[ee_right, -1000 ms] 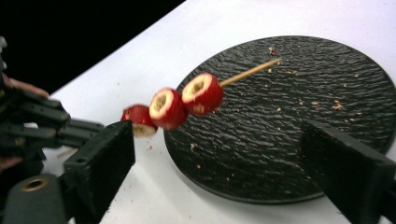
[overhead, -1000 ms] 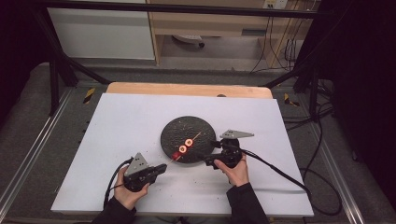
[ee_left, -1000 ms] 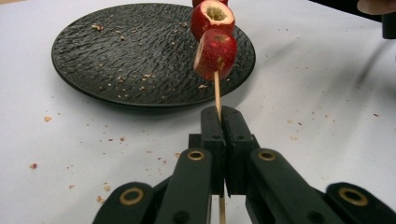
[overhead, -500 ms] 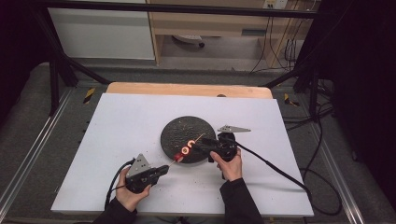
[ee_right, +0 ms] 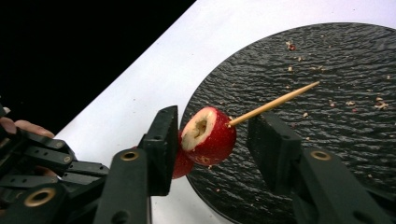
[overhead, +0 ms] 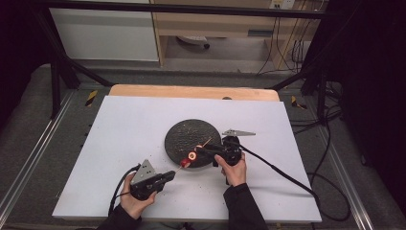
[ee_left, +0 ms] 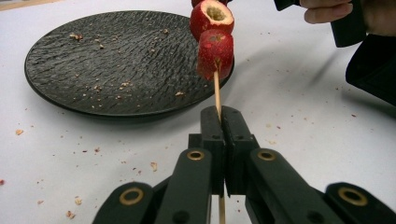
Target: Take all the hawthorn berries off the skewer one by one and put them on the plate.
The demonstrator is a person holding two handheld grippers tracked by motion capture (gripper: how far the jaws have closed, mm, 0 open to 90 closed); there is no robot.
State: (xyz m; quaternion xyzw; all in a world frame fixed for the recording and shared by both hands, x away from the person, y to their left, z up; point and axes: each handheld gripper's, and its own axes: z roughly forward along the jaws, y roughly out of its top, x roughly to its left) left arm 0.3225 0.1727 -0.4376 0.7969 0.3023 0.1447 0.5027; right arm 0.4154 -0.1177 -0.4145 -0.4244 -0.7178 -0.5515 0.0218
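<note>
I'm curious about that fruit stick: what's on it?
Two cored red fruit pieces sit threaded on the thin wooden skewer, over the round black textured plate. The stick inside them is hidden; its bare tip pokes out.

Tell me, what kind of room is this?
Probably a lab or workshop set up for recording: a white table inside a black frame, loose cables on the floor, and a plain cabinet behind.

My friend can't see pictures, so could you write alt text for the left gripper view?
Two black jaws of the left gripper are shut on a thin wooden skewer that carries two red fruit pieces. Behind them, a dark textured plate dotted with crumbs sits on a white table.
</note>
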